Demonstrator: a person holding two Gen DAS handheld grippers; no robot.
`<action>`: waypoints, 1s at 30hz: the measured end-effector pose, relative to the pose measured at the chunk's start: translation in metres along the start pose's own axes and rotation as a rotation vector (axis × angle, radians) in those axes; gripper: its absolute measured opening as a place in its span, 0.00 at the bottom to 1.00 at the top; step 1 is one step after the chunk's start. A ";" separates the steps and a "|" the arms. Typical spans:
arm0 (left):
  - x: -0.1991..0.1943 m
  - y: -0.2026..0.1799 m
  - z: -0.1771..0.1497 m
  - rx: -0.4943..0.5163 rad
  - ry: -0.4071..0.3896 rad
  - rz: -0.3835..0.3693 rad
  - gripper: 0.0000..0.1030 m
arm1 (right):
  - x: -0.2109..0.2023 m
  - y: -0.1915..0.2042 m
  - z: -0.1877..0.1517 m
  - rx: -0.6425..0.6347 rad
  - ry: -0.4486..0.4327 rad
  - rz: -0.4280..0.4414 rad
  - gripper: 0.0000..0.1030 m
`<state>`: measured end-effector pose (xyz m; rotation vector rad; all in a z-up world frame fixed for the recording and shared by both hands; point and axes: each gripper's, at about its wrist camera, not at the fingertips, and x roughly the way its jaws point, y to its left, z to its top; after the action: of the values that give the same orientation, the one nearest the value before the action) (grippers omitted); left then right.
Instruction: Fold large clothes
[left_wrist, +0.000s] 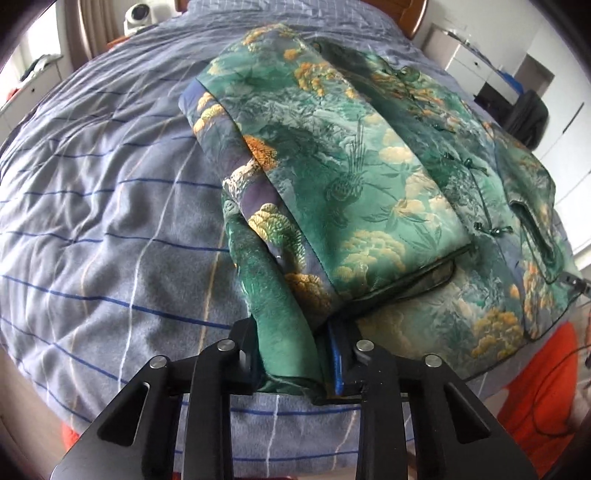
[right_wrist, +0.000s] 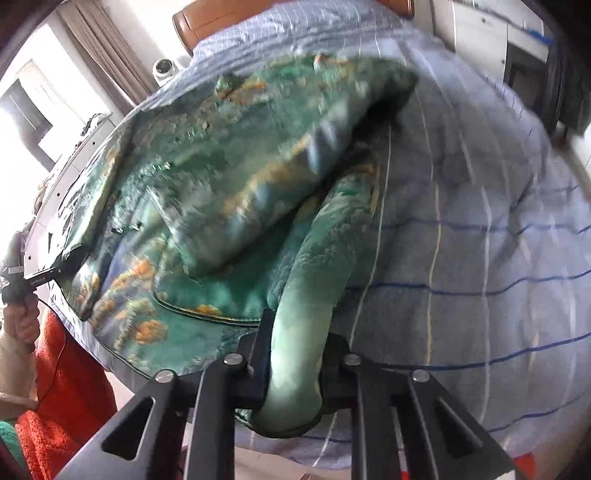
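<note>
- left gripper (left_wrist: 291, 354) has its jaws clamped on a bunched green fold at the near hem of the brocade jacket (left_wrist: 347, 177)
- jacket itself lies half folded straight ahead of both tongs on the striped blue blanket (left_wrist: 103, 206)
- right gripper (right_wrist: 295, 369) is pinched shut on a rolled bit of hem too, that view's blurry

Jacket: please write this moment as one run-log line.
left gripper: shut on jacket hem | right gripper: shut on jacket hem | sleeves folded in | on bed
</note>
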<state>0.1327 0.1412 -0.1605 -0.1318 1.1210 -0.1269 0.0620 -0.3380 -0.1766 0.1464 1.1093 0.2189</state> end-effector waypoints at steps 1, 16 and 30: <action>-0.004 0.002 -0.001 -0.003 -0.004 -0.002 0.24 | -0.008 0.004 0.000 -0.010 -0.018 -0.008 0.15; -0.022 0.027 -0.008 0.037 -0.045 0.111 0.58 | -0.019 -0.003 -0.021 0.041 -0.016 -0.074 0.38; -0.089 -0.025 0.001 0.059 -0.269 0.099 0.81 | -0.005 0.130 0.030 -0.578 -0.148 -0.177 0.60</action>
<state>0.0943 0.1313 -0.0764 -0.0388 0.8525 -0.0514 0.0737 -0.2137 -0.1299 -0.4430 0.8684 0.3552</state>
